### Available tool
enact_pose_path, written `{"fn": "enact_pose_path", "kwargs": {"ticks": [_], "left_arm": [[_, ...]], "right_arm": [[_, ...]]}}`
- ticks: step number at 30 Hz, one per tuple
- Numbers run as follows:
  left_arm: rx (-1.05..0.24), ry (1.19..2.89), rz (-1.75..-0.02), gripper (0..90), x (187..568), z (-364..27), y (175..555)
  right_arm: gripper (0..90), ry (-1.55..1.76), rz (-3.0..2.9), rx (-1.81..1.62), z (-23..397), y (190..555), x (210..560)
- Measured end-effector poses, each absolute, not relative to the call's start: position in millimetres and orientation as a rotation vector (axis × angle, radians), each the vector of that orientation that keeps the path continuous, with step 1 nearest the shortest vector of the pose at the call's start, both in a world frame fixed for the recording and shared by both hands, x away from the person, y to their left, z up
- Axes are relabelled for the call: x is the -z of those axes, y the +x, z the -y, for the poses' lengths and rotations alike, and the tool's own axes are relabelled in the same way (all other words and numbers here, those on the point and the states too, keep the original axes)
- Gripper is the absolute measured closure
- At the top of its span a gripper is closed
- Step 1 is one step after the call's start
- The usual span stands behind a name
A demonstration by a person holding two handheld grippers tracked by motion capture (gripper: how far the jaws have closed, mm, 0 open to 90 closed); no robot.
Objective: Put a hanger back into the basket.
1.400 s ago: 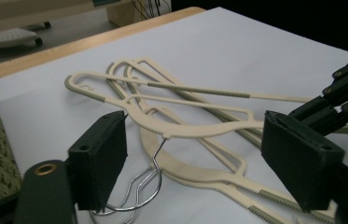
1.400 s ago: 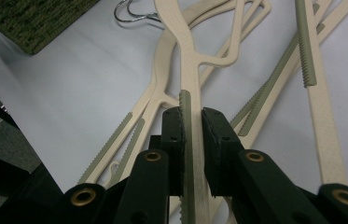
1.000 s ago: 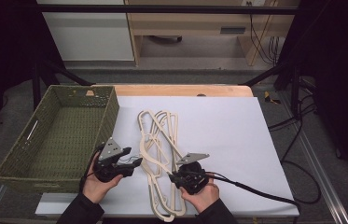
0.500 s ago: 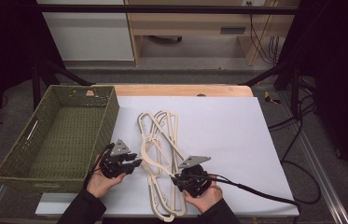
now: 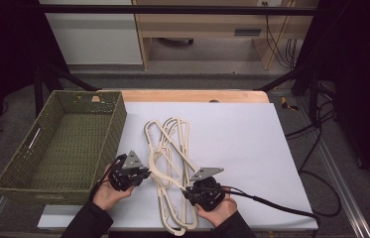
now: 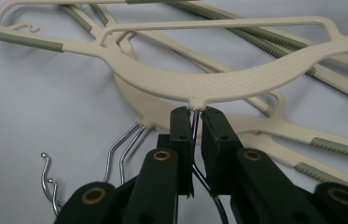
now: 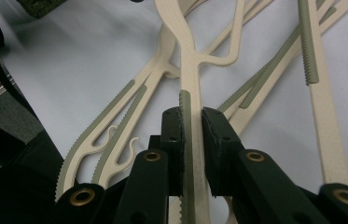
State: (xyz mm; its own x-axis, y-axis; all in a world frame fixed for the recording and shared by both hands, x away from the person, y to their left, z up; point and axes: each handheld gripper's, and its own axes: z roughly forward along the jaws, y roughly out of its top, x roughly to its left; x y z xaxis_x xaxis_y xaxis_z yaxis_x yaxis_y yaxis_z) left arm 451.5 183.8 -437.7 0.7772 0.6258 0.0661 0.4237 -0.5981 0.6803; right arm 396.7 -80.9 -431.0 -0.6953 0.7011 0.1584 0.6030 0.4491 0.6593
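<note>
At hanger's hook (image 6: 194, 122), left tongs (image 6: 193, 135) have just closed.

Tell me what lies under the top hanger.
Under the top hanger lie more cream hangers on the white table. How many are stacked cannot be told; they cover each other.

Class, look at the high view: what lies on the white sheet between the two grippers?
The beige hangers, between left gripper and right gripper.
</note>
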Motion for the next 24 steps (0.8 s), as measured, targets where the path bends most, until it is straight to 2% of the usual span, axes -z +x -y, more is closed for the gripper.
{"fn": "enact_pose_path", "kwargs": {"ticks": [6, 11, 16, 19, 24], "left_arm": [[-0.409, 2.339, -0.788, 84.0, 433.5, -179.8, 446.7], [-0.404, 2.347, -0.811, 84.6, 431.8, -178.5, 445.5], [-0.398, 2.368, -0.827, 85.0, 434.1, -173.2, 444.3], [-0.393, 2.373, -0.827, 85.0, 433.3, -170.5, 442.2], [-0.393, 2.370, -0.831, 85.0, 430.1, -169.2, 439.7]], "right_arm": [[78.3, 1.106, -2.582, -1.049, 81.3, 397.6, 433.3], [65.0, 1.074, -2.560, -1.108, 82.1, 398.4, 429.5], [41.8, 0.934, -2.411, -1.230, 79.4, 403.5, 416.4], [36.4, 0.877, -2.368, -1.240, 69.3, 410.0, 413.2], [35.8, 0.817, -2.403, -1.201, 43.2, 420.6, 423.6]]}}
